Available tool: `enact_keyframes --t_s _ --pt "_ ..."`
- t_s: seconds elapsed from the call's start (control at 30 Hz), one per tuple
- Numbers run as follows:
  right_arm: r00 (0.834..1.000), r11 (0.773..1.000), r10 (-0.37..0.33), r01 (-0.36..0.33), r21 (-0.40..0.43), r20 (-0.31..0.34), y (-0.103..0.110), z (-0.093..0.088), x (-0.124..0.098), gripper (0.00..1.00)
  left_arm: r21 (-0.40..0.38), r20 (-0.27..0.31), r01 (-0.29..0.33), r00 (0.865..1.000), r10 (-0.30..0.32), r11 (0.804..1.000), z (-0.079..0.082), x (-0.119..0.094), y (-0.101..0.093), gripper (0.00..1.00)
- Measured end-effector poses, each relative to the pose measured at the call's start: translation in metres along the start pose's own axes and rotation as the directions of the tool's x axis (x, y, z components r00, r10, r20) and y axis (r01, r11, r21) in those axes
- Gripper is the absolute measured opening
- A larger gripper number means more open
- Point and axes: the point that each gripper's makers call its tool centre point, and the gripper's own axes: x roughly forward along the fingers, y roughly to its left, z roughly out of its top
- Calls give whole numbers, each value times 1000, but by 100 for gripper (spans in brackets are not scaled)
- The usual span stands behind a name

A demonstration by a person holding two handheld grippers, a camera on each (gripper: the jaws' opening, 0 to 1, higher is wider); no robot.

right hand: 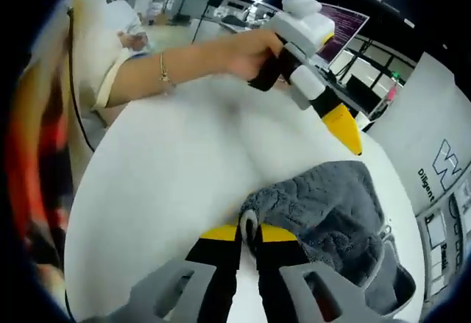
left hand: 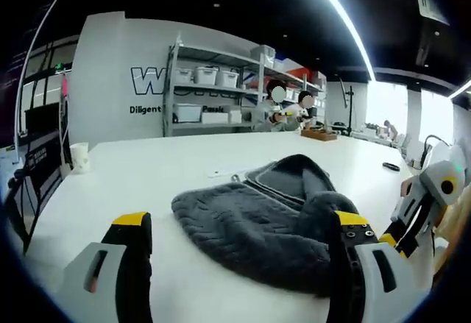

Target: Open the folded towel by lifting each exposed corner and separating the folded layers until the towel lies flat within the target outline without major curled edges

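Pinching a towel corner point(right hand: 254, 213), the right gripper point(right hand: 249, 232) is clenched on the grey towel point(right hand: 331, 213) at its near edge; its jaws are seen almost together with fabric between the yellow tips. The step in hand is judged to be lifting this corner: the pinch is best kept on the top layer alone and drawn up and outward, so lower folds are not dragged along. The left gripper point(left hand: 239, 227) is released, jaws wide apart, just short of the towel point(left hand: 250, 227), which lies bunched on the white table point(left hand: 147, 165). In the right gripper view the left gripper point(right hand: 346, 132) is seen hovering over the towel, held by a hand point(right hand: 250, 54). The left gripper view adds the far shelving point(left hand: 213, 87) and the right gripper point(left hand: 423, 201) at the towel's side. No target outline can be made out.
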Motion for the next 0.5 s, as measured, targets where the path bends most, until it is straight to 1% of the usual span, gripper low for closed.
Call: enact_keyframes --t_s 0.03,0.07,0.13,0.27,0.33,0.43,0.5 --pt "1000 1000 14 -14 3 7 2 1 0 4 -2 -4 1 1000 -1 1000 -1 0 0 99" --pt "999 999 37 -37 23 14 6 1 0 6 -3 -7 2 1000 -2 1000 -2 0 0 99" --pt "998 998 54 -55 44 22 8 1 0 9 -6 -6 1 1000 -1 1000 -2 0 0 99" --pt "998 997 56 -57 55 15 8 -3 3 10 -5 -8 0 1000 0 1000 -2 0 0 99" --pt "998 996 63 -65 62 20 10 -3 2 13 -5 -8 0 1000 0 1000 -2 0 0 99" --pt "996 995 77 -79 61 36 11 -1 -5 20 -7 -8 1 1000 -1 1000 -2 -1 0 99" --pt "996 995 67 -71 73 59 8 3 -11 21 -6 -10 5 1000 -5 1000 -2 -1 -1 99"
